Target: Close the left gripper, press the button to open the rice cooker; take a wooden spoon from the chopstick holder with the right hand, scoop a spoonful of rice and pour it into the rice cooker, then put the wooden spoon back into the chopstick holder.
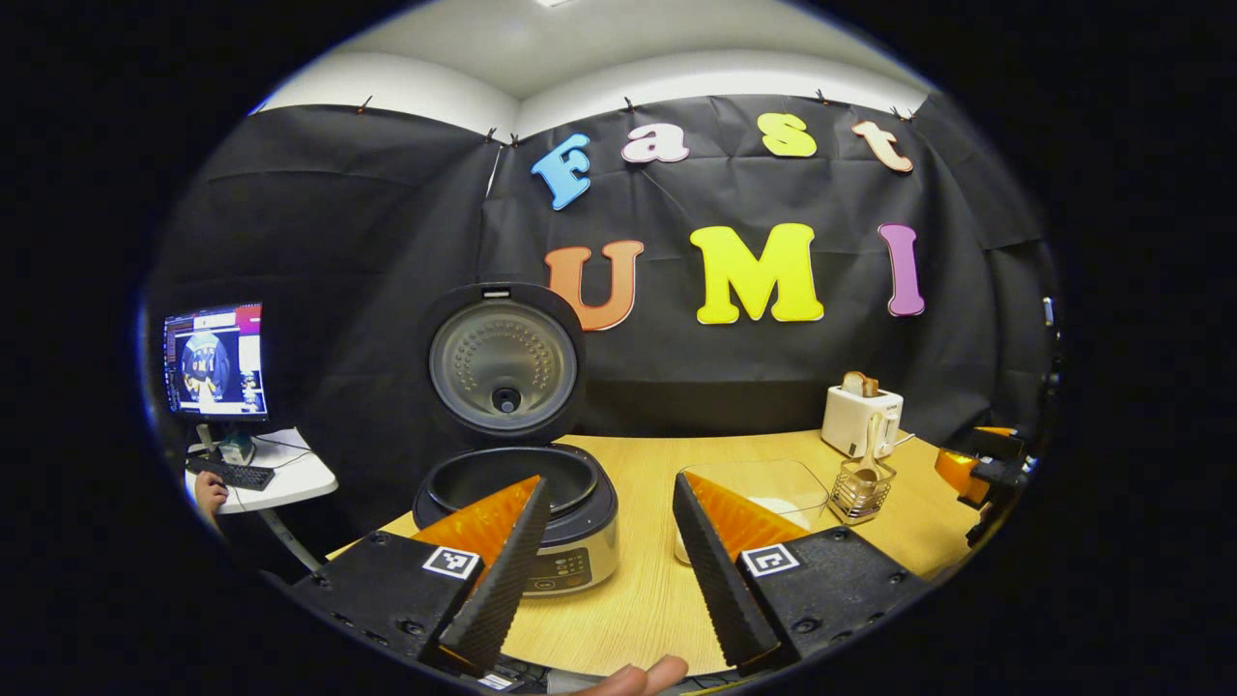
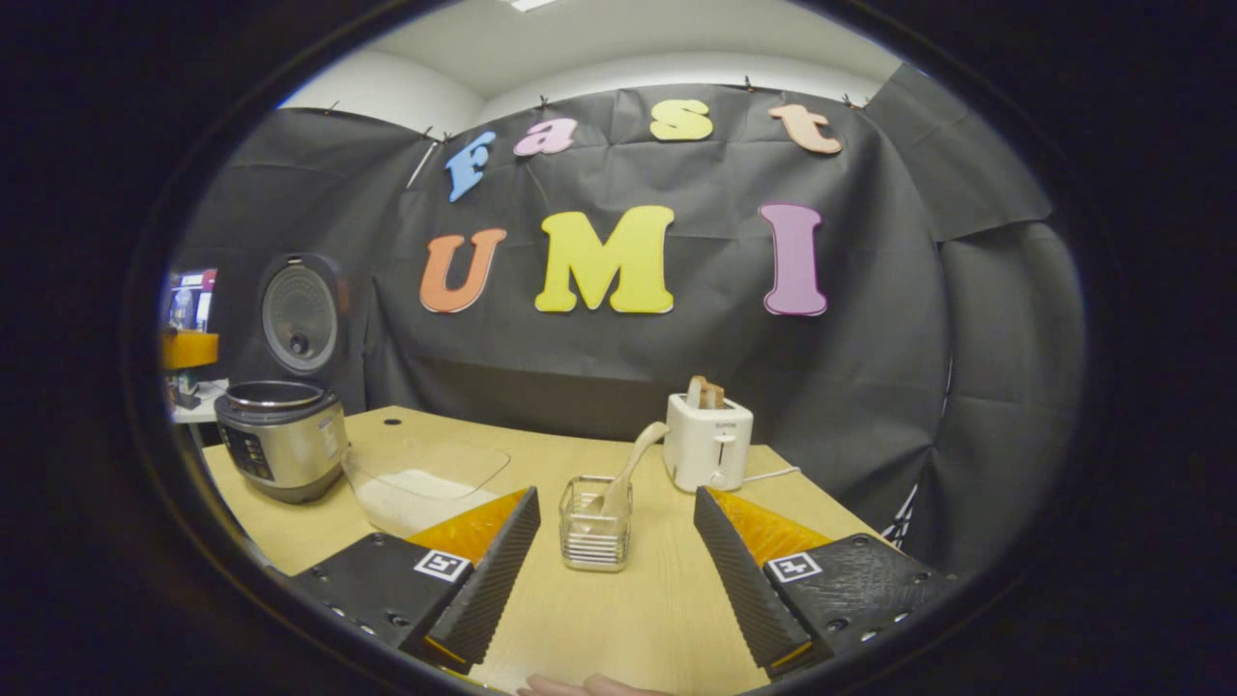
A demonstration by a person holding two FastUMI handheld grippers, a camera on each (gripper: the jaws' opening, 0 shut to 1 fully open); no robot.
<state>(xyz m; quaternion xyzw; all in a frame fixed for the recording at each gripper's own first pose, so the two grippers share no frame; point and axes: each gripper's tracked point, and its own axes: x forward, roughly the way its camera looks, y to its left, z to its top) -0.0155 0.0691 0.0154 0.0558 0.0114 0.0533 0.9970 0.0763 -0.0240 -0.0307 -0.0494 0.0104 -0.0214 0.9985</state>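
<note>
Now rice cooker lid up (pot bare), wooden spoon upright

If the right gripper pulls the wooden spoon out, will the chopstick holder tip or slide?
Probably some risk. The chopstick holder is a small open wire basket, likely light, standing free on the table. The wooden spoon leans tilted over its rim, so a sideways pull could drag or tip it. Lifting along the handle looks safer. The right gripper is open.

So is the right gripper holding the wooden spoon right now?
No, the right gripper is open and the wooden spoon stands in the chopstick holder.
</note>
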